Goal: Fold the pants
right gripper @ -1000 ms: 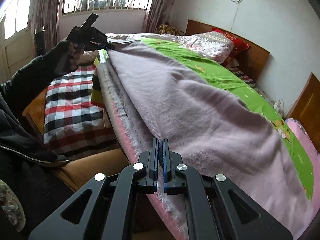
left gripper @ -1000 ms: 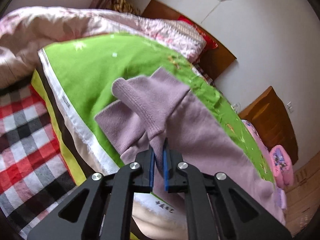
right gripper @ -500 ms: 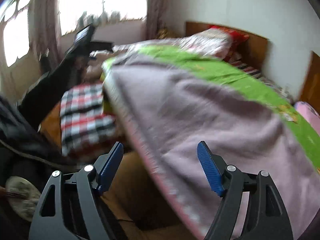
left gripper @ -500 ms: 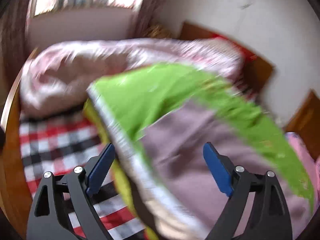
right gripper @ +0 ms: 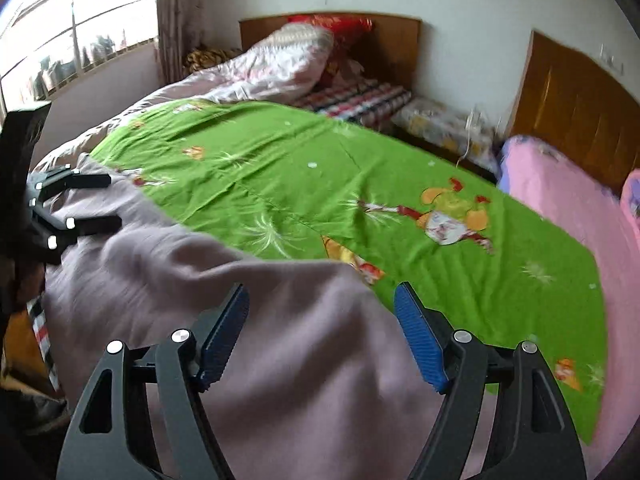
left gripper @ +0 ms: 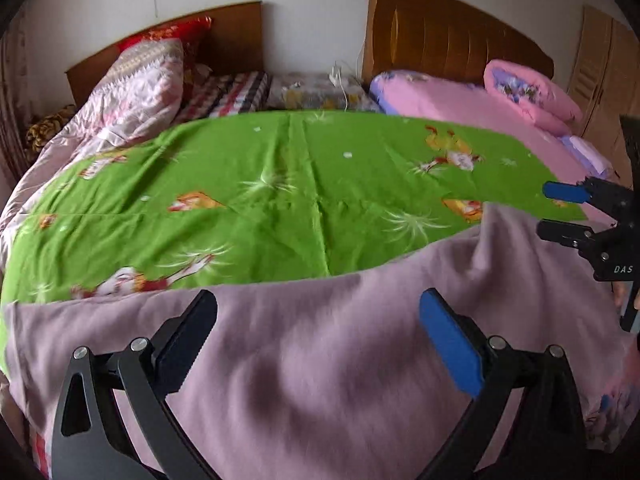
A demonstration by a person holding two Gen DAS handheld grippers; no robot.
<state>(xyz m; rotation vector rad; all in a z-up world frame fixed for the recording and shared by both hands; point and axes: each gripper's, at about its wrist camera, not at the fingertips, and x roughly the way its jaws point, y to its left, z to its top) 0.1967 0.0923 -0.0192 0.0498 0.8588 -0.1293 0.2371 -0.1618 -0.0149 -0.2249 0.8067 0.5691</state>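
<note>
The mauve knit pants lie spread along the near edge of the bed, over a green cartoon-print sheet. My left gripper hovers over the cloth with its jaws opening wide and nothing pinched between the blue pads. In the right wrist view the pants run from lower centre to the left, and my right gripper stands open above them, pads apart from the fabric. Each gripper shows in the other's view: the right gripper at the far right, the left gripper at the far left, both open over the pants' ends.
A bunched pink-white quilt and a red pillow lie at the headboard. A low stand with cables separates this bed from a second pink bed. A wardrobe stands at the right, a window at the left.
Both grippers were shut on the pants a second ago. They have let go, opened wide and swung round to face across the bed. The pants now lie on the sheet.
</note>
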